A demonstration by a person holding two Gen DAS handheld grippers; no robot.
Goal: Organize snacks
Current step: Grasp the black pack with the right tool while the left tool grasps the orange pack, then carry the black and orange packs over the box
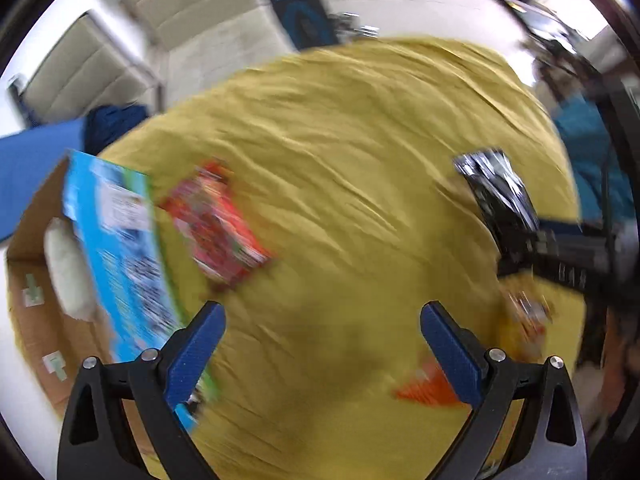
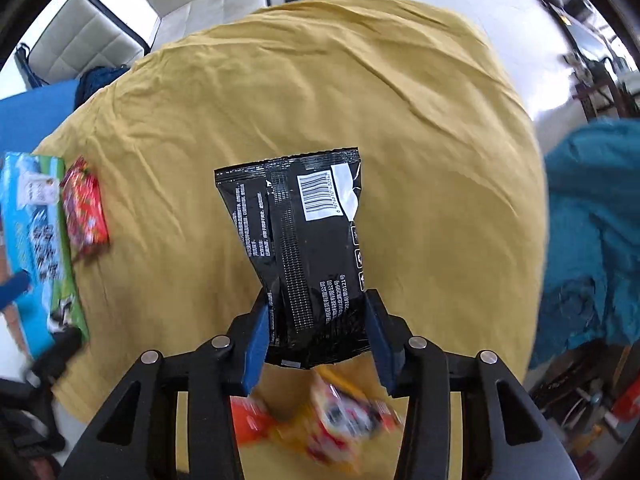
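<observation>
My right gripper [image 2: 316, 312] is shut on a black snack bag [image 2: 304, 232], held above the yellow tablecloth [image 2: 320, 80]; the left wrist view shows the same bag [image 1: 496, 188] at the right. My left gripper [image 1: 322, 320] is open with nothing between its fingers, over the cloth. A red snack packet [image 1: 216, 224] lies beside a cardboard box with a blue printed flap [image 1: 120, 248] at the left. An orange packet [image 1: 428, 388] and a yellow-red packet [image 1: 528, 316] lie near the front right.
A white object [image 1: 66, 268] sits inside the cardboard box. Cream chairs [image 1: 192, 4] stand beyond the table on a white floor. Teal fabric [image 2: 592, 220] hangs at the right. A blue surface [image 1: 36, 176] is at the far left.
</observation>
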